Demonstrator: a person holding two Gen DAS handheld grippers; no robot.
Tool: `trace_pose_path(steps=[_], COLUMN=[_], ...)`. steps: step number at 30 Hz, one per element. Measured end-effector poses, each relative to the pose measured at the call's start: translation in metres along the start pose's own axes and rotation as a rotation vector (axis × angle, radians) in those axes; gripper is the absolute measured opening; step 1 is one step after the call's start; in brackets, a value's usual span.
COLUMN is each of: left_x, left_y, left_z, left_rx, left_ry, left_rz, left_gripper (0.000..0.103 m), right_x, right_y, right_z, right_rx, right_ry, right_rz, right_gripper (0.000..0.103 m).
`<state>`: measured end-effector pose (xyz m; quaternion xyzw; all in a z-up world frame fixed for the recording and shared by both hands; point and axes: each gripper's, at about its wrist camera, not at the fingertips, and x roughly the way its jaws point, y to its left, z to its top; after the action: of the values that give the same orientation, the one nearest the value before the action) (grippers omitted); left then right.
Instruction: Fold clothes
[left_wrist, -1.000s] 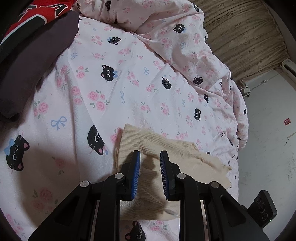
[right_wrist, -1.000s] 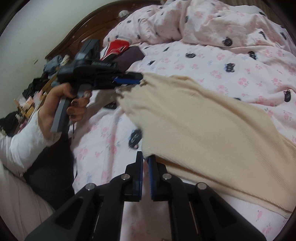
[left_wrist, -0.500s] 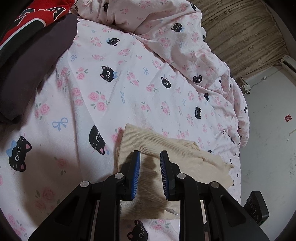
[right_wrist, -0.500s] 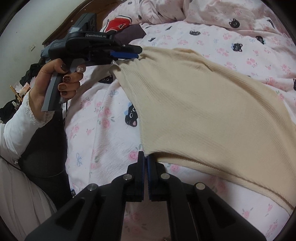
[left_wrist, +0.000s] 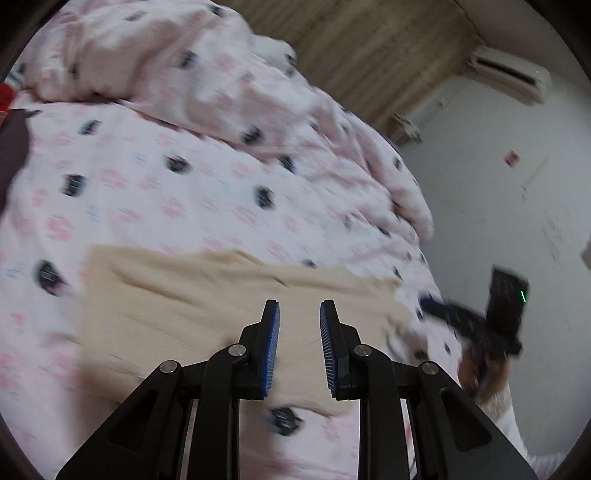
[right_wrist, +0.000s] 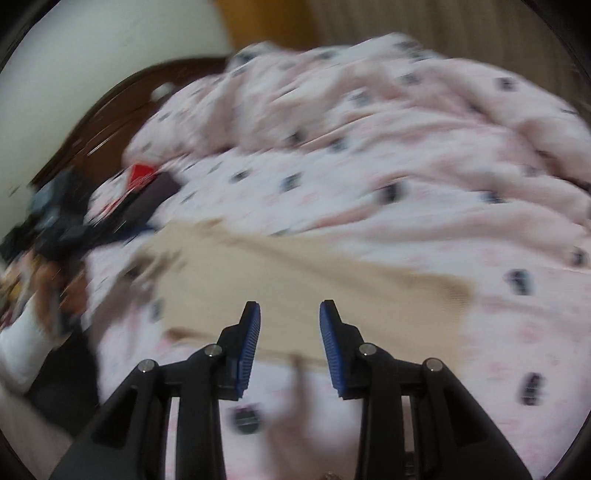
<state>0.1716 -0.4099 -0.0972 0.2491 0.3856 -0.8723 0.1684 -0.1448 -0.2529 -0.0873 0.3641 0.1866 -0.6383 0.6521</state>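
Cream ribbed garment (left_wrist: 207, 314) lies flat on the pink cat-print bedsheet (left_wrist: 155, 195), spread as a broad band whose long axis runs left to right across both wrist views; in the right wrist view (right_wrist: 295, 295) it slants slightly, its left end farther from the camera than its right. Both pictures are motion-blurred, so its hems and any sleeves cannot be made out. Left gripper (left_wrist: 298, 345) hangs over the garment's near edge with its blue-padded jaws spread apart and nothing between them. Right gripper (right_wrist: 290, 347) is likewise parted over the near edge, gripping nothing; it also shows at the right of the left wrist view, beyond the garment's right end. Behind the garment a rumpled duvet (right_wrist: 369, 110) in the same print is heaped. A red and dark piece of clothing (right_wrist: 147, 184) lies near the brown headboard (right_wrist: 110, 110), well apart from the garment. An air conditioner (left_wrist: 506, 74) hangs on the white wall (left_wrist: 498, 206).
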Motion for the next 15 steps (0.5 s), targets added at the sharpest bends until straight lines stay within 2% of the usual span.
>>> trace_pose_path(steps=[4, 6, 9, 11, 15], left_x=[0.036, 0.051, 0.063, 0.064, 0.065], left_y=[-0.025, -0.028, -0.027, -0.026, -0.026], left_z=[-0.022, -0.032, -0.042, -0.044, -0.043], left_rx=[0.067, 0.069, 0.07, 0.073, 0.072], left_ry=[0.121, 0.169, 0.21, 0.217, 0.221], left_rz=[-0.015, -0.006, 0.013, 0.018, 0.017], left_gripper=[0.019, 0.019, 0.019, 0.019, 0.019], right_x=[-0.009, -0.002, 0.018, 0.025, 0.032], right_y=[-0.053, -0.074, -0.097, -0.104, -0.108], right_z=[0.007, 0.008, 0.006, 0.003, -0.002], right_rx=[0.128, 0.185, 0.254, 0.271, 0.265], right_ry=[-0.105, -0.105, -0.067, -0.052, -0.039], right_rz=[-0.207, -0.255, -0.225, -0.211, -0.186], right_gripper=[0.043, 0.045, 0.047, 0.051, 0.051])
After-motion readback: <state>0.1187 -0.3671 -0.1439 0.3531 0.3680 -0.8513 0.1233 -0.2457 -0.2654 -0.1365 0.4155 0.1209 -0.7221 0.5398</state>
